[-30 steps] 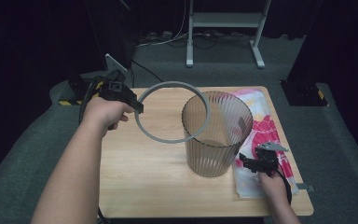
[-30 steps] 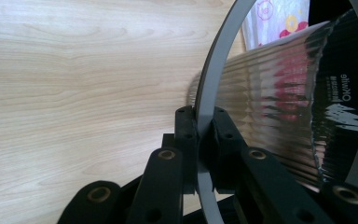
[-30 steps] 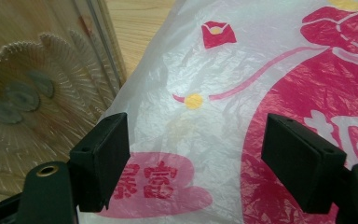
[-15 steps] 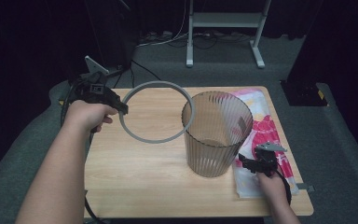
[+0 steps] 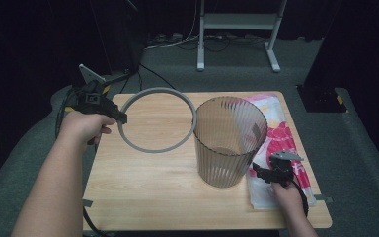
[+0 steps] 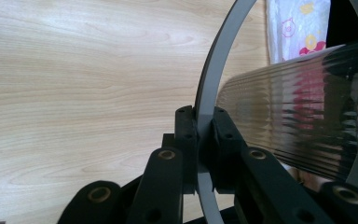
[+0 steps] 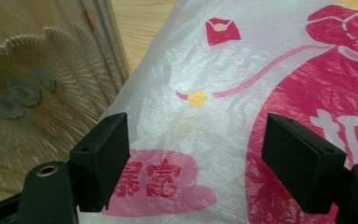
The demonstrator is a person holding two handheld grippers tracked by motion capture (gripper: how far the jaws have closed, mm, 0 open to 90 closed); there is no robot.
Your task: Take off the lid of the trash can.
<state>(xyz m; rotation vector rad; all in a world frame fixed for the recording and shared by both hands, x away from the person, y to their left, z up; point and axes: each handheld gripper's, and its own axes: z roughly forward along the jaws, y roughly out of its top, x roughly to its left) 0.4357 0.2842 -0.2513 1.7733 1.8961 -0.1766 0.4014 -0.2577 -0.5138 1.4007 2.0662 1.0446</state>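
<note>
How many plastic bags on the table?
1: a white-and-pink printed plastic bag lies flat on the table's right side, behind and beside the ribbed bin. More could hide beneath it.

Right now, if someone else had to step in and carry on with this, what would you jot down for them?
Left hand-held gripper: shut on the grey ring, held off to the left of the ribbed bin, above the table.
Right hand-held gripper: jaws open over the printed plastic bag, not gripping it.
Done: ring is off the bin; the bin stands upright, with no liner that I can see.
Left, probably: grip the bag, line the bin, put the ring back on its rim.
</note>
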